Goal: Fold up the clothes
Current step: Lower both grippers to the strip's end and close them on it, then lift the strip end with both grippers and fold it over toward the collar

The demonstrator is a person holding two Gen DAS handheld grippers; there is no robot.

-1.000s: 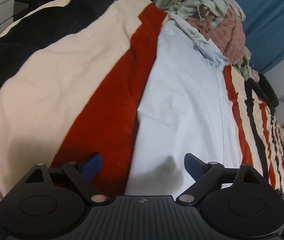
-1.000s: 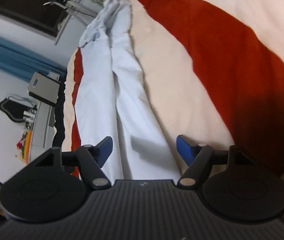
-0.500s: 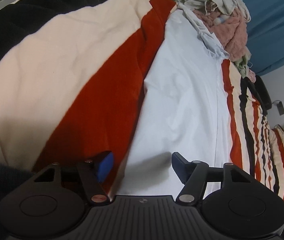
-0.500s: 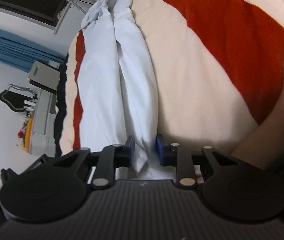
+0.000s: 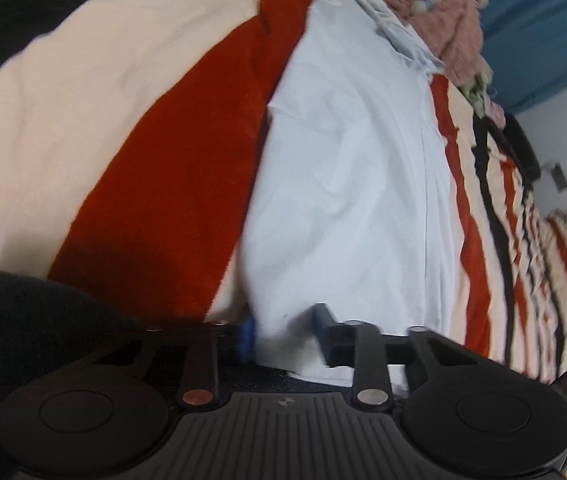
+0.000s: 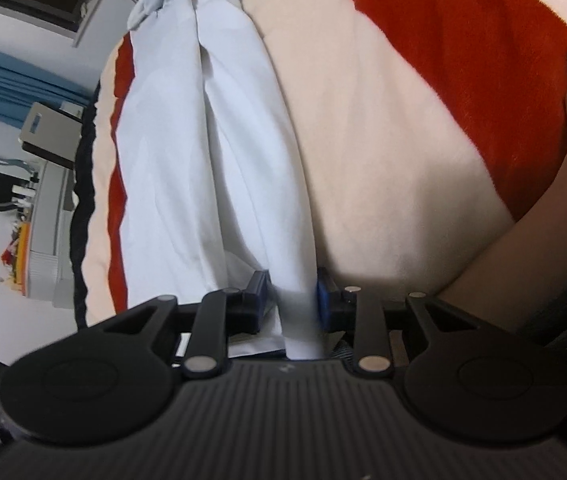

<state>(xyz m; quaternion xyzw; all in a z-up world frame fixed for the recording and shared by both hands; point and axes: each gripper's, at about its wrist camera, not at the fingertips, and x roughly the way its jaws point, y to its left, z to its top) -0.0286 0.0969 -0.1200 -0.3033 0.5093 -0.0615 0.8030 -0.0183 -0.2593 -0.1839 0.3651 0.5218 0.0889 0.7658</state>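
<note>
Both views look forward along their own jaws from very close above the bed, low enough that the striped blanket (image 5: 171, 168) fills most of each. The left wrist camera faces up the length of the pale blue garment (image 5: 347, 184) towards a clothes pile (image 5: 447, 28) and blue curtain (image 5: 543, 28) at the far end. The right wrist camera is rolled sideways, so the room's wall and a shelf unit (image 6: 43, 216) lie along its left edge. The two views share the pale blue garment and the red and cream stripes beside it.
</note>
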